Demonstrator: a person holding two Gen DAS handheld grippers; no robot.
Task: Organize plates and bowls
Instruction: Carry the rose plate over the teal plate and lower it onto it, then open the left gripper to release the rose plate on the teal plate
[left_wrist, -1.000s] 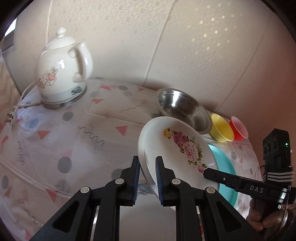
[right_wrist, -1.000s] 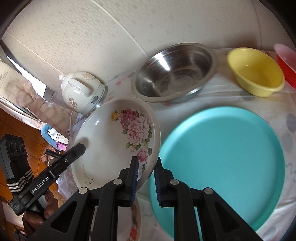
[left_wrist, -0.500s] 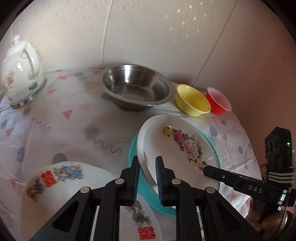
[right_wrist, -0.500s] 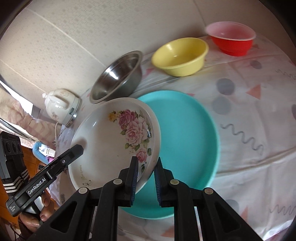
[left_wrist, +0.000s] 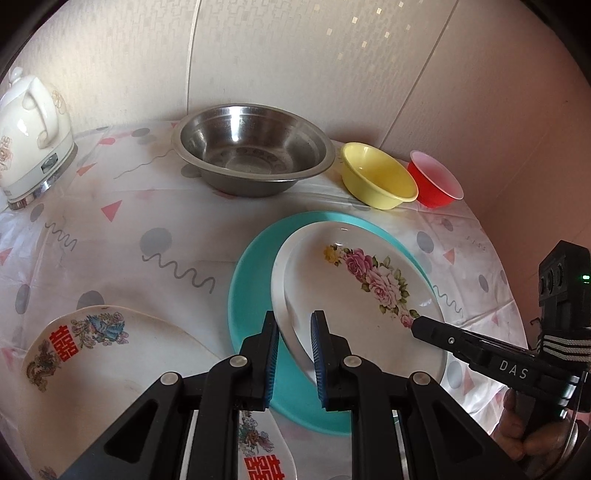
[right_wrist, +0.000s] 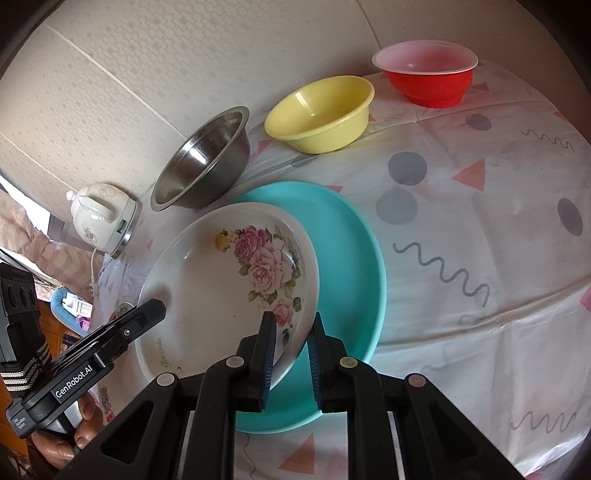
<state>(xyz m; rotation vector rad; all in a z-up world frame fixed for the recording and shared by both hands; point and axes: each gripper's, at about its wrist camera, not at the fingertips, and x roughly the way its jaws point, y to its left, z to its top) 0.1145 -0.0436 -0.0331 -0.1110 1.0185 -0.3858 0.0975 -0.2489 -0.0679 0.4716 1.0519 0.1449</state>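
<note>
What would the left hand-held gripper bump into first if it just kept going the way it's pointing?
The left hand-held gripper already clamps the rose plate, so it would likely press that onto the teal plate just beneath. How much gap remains between them is hard to tell.

Three plates on the table: a rose plate (left_wrist: 354, 295), a teal plate (left_wrist: 251, 291) and a red-lettered plate (left_wrist: 110, 365). Three bowls: steel (left_wrist: 255, 155), yellow (left_wrist: 376, 177), red (left_wrist: 436, 181). One kettle (left_wrist: 29, 133).
</note>
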